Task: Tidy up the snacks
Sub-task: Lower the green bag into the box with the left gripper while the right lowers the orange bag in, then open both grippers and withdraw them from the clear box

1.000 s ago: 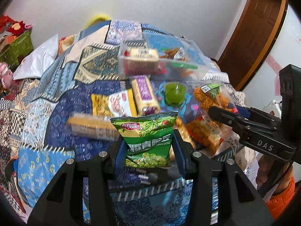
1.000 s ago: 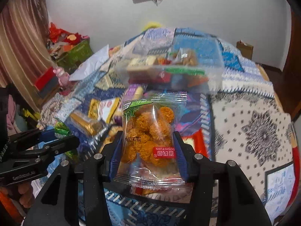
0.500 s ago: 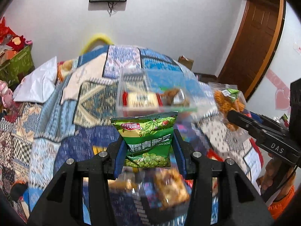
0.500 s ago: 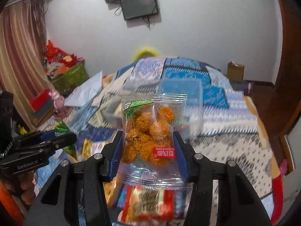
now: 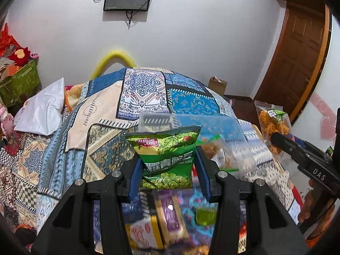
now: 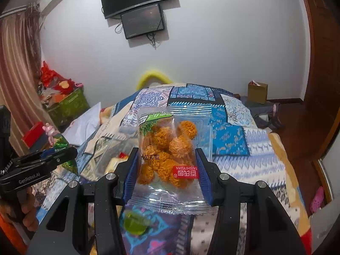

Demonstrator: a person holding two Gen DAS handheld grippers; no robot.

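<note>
Snacks are held one per tool: the left gripper is closed onto a glossy green pea packet, clamped upright between its blue ribbed pads at the centre of the left wrist view, the crimped top edge standing clear above the fingers. The right gripper is closed onto a clear film bag of orange noodle balls, centre of the right wrist view, its serrated lower seam hanging below the pads. Each tool appears in the other's view: the right gripper at the right edge, the left gripper at the left edge, well apart from the opposite packet. A clear plastic container, rigid-walled and blurred, sits directly behind the pea packet, with wrapped items inside. Loose snacks lie low in frame on the patchwork quilt: a purple wrapped bar and a green jelly cup, the latter also at lower centre-left of the right wrist view. Quilt surface beyond the container, upper centre, is open and flat. A wooden door bounds the right edge; a wall-mounted screen is at the top.
</note>
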